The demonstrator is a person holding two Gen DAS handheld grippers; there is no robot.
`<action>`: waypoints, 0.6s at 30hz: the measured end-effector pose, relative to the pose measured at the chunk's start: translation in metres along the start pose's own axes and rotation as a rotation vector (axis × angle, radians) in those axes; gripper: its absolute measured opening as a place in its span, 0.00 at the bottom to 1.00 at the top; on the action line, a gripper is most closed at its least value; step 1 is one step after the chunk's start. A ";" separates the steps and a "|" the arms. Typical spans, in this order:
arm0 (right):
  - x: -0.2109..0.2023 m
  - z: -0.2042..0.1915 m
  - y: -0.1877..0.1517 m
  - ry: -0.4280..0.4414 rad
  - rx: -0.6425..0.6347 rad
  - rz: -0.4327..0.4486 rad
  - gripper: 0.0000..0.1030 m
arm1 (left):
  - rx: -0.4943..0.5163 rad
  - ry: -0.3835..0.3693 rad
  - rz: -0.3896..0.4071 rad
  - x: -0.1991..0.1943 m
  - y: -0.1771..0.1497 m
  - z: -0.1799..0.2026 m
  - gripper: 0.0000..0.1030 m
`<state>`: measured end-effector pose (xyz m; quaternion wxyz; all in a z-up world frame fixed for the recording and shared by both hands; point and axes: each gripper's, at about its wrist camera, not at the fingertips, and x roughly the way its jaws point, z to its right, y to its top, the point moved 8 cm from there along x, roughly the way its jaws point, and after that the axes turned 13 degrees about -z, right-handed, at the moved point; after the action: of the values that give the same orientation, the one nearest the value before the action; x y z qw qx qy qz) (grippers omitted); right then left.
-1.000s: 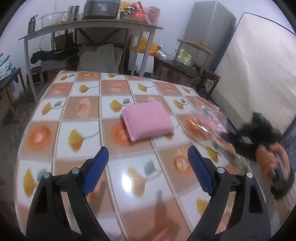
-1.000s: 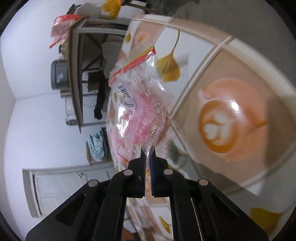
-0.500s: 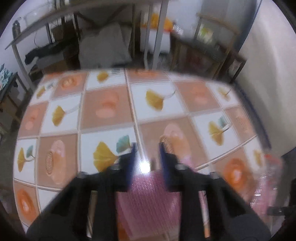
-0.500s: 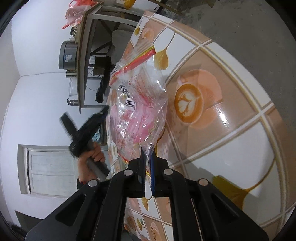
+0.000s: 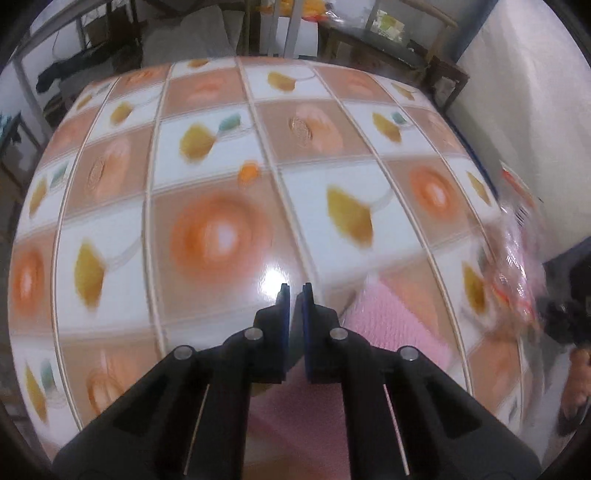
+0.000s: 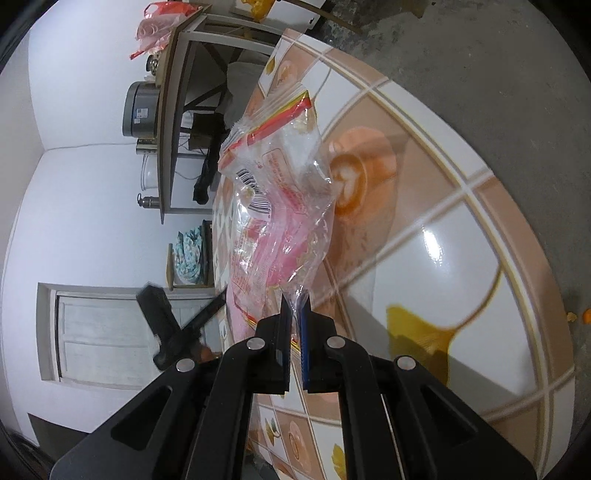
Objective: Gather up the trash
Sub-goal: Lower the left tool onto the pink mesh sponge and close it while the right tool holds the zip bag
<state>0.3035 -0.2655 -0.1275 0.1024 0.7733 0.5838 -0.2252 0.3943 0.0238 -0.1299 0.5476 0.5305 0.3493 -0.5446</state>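
Observation:
A pink knitted cloth (image 5: 388, 325) lies on the tiled-pattern table (image 5: 221, 236), under and to the right of my left gripper (image 5: 293, 286). That gripper points steeply down, its blue pads almost together, and the cloth's edge is caught between them farther back. My right gripper (image 6: 294, 297) is shut on the corner of a clear plastic bag (image 6: 280, 206) with red print and a barcode. The bag stands up over the table (image 6: 461, 258). In the left wrist view the bag (image 5: 517, 258) shows blurred at the table's right edge.
A metal shelf table with a grey cooker (image 6: 142, 110) stands beyond the far end. A wooden chair (image 5: 424, 33) and a white mattress (image 5: 535, 92) are at the right. Orange scraps (image 6: 576, 315) lie on the concrete floor. A hand (image 5: 576, 369) is at the lower right.
My left gripper went from wide open to nearly shut, coming down onto the pink cloth. The right gripper kept hold of the bag and shifted a little along the table edge.

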 end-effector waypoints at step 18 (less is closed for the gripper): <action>-0.003 0.004 -0.018 -0.004 0.007 -0.016 0.04 | 0.534 0.068 0.142 -0.031 -0.076 0.090 0.89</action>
<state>0.2847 -0.2647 -0.1274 0.0988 0.7685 0.5890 -0.2296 0.2985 -0.0440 -0.0979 0.4133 0.6972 0.1737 -0.5593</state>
